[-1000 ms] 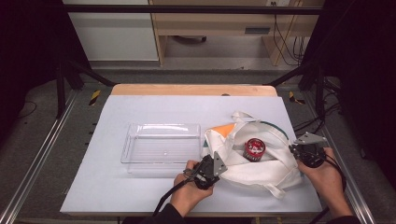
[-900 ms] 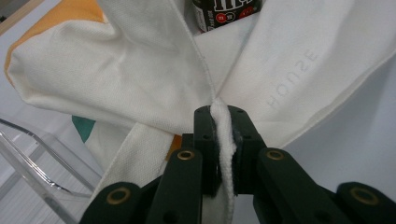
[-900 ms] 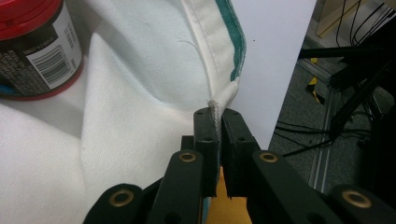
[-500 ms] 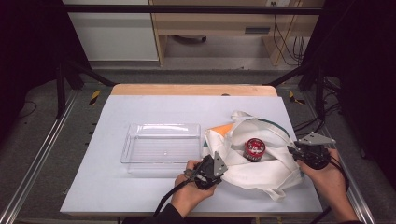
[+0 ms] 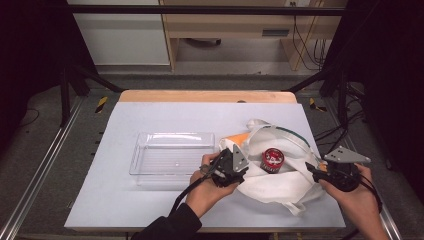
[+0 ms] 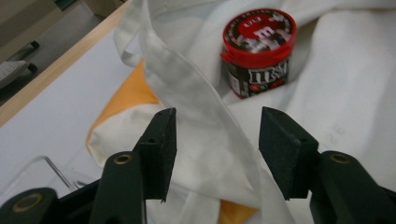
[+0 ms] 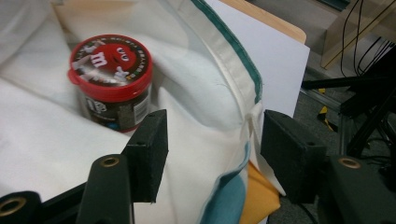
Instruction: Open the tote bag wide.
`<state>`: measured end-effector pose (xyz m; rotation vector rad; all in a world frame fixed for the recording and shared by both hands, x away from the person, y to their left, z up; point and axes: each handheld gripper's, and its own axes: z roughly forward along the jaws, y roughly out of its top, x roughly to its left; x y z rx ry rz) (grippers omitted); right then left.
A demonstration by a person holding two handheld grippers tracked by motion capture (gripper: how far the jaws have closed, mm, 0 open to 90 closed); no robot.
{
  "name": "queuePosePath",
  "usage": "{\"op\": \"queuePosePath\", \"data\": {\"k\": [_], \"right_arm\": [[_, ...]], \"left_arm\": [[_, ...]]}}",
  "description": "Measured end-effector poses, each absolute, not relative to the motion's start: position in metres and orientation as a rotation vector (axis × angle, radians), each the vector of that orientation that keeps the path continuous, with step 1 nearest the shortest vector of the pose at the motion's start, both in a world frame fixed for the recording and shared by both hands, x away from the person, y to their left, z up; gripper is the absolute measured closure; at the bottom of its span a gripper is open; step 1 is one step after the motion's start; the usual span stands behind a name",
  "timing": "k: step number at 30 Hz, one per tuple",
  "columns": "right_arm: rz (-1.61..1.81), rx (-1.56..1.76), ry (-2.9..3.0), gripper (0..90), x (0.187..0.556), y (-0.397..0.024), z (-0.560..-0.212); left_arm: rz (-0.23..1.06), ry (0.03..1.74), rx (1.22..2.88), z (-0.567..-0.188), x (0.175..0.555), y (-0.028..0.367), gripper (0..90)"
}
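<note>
Two hand-held grippers: left hand-held gripper [image 5: 231,167] and right hand-held gripper [image 5: 315,172], jaws just parted, bag cloth loose between.
Bag [image 5: 280,182]: white, holding red-lidded tub [image 5: 273,160].

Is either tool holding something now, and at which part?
Nothing is held. Both tools have just been opening: left tool straddles the bag strap, right tool straddles its rim, pads apart.

even overhead light on table, dark surroundings, soft close-up blur

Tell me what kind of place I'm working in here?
Likely a lab recording station, not a home: a white table framed by metal rails, black frame bars overhead, and loose cables near a workbench behind.
</note>
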<state>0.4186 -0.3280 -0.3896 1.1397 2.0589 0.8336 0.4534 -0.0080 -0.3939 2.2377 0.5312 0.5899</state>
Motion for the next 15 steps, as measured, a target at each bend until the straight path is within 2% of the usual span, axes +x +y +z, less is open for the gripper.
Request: {"op": "queuePosePath", "data": {"k": [6, 15], "right_arm": [[0.833, 1.161, 2.057, 39.8, 0.401, -0.330, -0.392], [0.820, 1.184, 2.049, 40.1, 0.384, -0.334, -0.398]], "left_arm": [[0.595, 0.563, 2.227, -0.378, 0.478, -0.015, 43.0], [0.556, 0.600, 2.204, -0.372, 0.510, -0.029, 43.7]]}}
